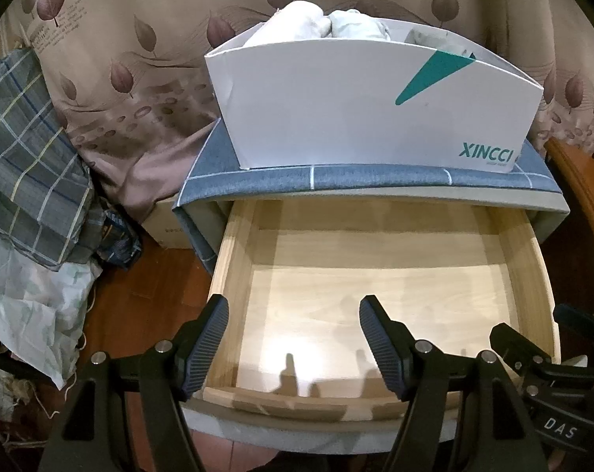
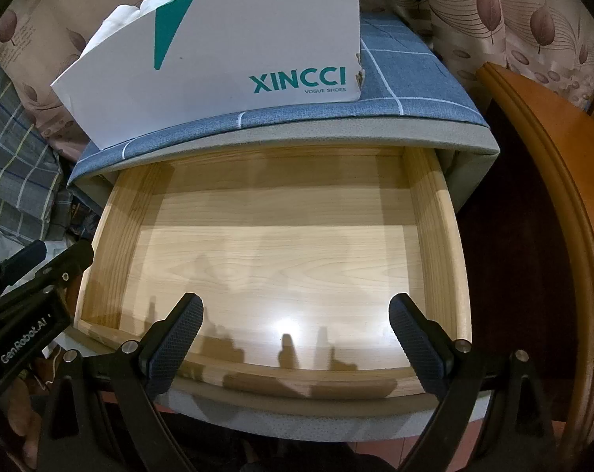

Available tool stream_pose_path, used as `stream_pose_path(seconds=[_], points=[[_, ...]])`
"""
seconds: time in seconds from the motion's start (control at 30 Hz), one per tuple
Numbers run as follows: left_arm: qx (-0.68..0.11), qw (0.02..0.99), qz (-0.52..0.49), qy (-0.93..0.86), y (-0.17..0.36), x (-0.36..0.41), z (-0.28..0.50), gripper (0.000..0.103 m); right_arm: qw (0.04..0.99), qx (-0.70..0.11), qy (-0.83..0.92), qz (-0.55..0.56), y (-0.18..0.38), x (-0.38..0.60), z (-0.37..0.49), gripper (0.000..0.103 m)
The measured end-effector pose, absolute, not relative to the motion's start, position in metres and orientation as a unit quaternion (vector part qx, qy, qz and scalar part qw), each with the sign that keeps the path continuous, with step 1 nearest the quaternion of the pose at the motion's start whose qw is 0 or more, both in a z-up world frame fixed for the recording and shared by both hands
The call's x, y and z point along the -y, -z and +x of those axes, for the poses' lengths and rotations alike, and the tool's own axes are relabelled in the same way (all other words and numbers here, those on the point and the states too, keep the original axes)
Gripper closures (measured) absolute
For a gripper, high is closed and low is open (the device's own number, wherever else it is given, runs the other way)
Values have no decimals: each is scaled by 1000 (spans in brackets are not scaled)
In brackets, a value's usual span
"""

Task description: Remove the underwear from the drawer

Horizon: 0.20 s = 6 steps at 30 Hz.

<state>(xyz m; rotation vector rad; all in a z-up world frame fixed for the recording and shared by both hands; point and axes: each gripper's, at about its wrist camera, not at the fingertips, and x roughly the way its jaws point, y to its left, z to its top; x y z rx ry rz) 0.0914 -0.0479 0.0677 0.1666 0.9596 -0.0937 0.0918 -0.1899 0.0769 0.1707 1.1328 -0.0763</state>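
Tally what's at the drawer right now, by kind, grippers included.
Open wooden drawer, nothing in it: 1
White shoe box: 1
Pale cloth bundles in the box: 2
Open grippers: 2, left gripper, right gripper
Total: 6

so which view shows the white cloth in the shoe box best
The left wrist view: it looks over the shoe box rim at the white cloth. The right wrist view catches only an edge of it.

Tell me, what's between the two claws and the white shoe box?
Only the open drawer, its wooden bottom bare. The white shoe box sits on top behind it. Both wrist views show this.
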Motion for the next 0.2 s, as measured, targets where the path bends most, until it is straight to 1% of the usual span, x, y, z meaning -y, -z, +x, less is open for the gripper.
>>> stream_pose_path(seconds=[0.2], points=[[-463,881,82,47,-68,49,92,32,840,-536,36,82,-77,190,92,9]])
